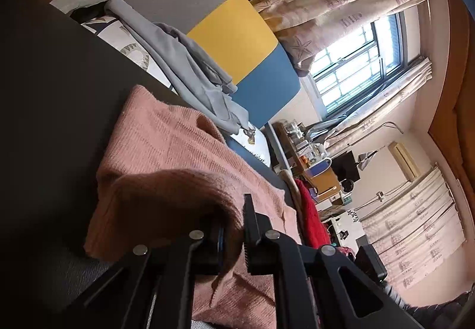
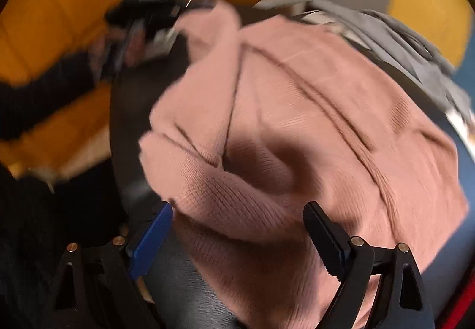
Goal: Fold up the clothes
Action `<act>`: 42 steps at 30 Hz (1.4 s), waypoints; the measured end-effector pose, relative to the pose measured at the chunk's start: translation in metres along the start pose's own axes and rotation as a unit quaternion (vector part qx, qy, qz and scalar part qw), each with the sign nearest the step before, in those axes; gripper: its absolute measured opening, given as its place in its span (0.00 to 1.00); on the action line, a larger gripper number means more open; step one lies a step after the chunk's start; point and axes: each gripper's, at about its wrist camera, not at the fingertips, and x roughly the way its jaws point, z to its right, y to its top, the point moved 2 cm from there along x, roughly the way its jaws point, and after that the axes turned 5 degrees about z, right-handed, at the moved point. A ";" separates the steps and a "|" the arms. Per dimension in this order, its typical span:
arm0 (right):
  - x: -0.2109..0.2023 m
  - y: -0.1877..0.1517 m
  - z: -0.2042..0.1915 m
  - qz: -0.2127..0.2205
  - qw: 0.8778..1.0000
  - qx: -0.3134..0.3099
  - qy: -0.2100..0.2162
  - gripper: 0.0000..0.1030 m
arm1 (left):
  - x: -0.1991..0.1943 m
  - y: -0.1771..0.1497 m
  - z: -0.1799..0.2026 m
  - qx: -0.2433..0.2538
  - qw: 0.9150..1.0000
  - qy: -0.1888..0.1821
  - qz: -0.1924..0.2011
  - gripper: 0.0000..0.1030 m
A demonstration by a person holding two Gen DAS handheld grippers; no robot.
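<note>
A pink knit sweater (image 1: 178,151) lies on a dark round table (image 1: 53,76). My left gripper (image 1: 233,237) is shut on a fold of the sweater's edge and holds it lifted. The sweater (image 2: 311,109) fills the right wrist view, partly bunched. My right gripper (image 2: 237,228) is open, its fingers wide apart on either side of a sweater fold that lies between them. The left gripper (image 2: 142,23) shows blurred at the upper left, holding the sweater's far corner.
A grey garment (image 1: 190,68) lies on the table behind the sweater, also in the right wrist view (image 2: 415,47). A grey, yellow and blue chair back (image 1: 231,32) stands behind. A red cloth (image 1: 311,216) hangs at the table's edge. Window and curtains are beyond.
</note>
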 end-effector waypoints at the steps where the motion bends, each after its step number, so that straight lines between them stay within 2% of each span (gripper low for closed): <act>1: 0.007 0.002 -0.001 -0.017 1.000 -0.015 -0.003 0.57 | -0.002 -0.001 0.000 0.000 1.000 0.000 -0.002 0.08; 2: 0.012 0.004 -0.002 -0.032 0.999 -0.022 -0.003 0.42 | -0.003 -0.003 0.001 0.001 1.000 0.000 -0.003 0.08; 3: 0.016 0.006 -0.001 -0.043 0.999 -0.019 -0.002 0.17 | -0.005 -0.004 0.001 0.001 1.000 0.000 -0.005 0.08; 6: 0.014 0.005 -0.003 -0.055 0.998 -0.013 -0.019 0.15 | -0.009 -0.009 0.002 0.003 1.000 0.000 -0.010 0.08; 8: 0.007 0.002 -0.007 -0.048 0.998 -0.004 -0.036 0.14 | -0.015 -0.013 0.004 0.004 1.000 -0.004 -0.011 0.08; 14: -0.053 0.003 0.001 0.038 0.992 0.043 -0.112 0.13 | -0.055 -0.017 0.016 -0.005 0.999 -0.041 0.030 0.08; 18: -0.091 0.015 0.033 0.094 0.978 0.090 -0.162 0.13 | -0.068 -0.004 0.030 -0.005 0.997 -0.063 0.054 0.08; 23: -0.126 0.027 0.103 0.159 0.948 0.169 -0.216 0.13 | -0.047 0.031 0.044 0.001 0.995 -0.074 0.072 0.08; 26: -0.123 0.032 0.154 0.173 0.933 0.219 -0.228 0.13 | -0.012 0.056 0.033 -0.010 0.996 -0.060 0.072 0.08; 28: -0.110 0.033 0.189 0.172 0.924 0.254 -0.228 0.13 | 0.023 0.067 0.010 -0.030 0.998 -0.024 0.059 0.08; 31: -0.075 0.022 0.235 0.146 0.913 0.309 -0.223 0.13 | 0.069 0.070 -0.031 -0.079 0.996 0.025 0.029 0.08; 34: -0.043 0.010 0.251 0.122 0.908 0.335 -0.220 0.13 | 0.097 0.063 -0.065 -0.108 0.992 0.067 0.002 0.08; 37: -0.027 -0.002 0.253 0.118 0.905 0.345 -0.217 0.16 | 0.107 0.052 -0.079 -0.117 0.990 0.074 -0.015 0.08; 41: -0.026 -0.016 0.236 0.131 0.905 0.342 -0.215 0.21 | 0.105 0.030 -0.072 -0.094 0.992 0.078 -0.040 0.07; 42: -0.026 -0.020 0.232 0.135 0.905 0.341 -0.215 0.21 | 0.099 0.020 -0.072 -0.103 0.991 0.073 -0.042 0.07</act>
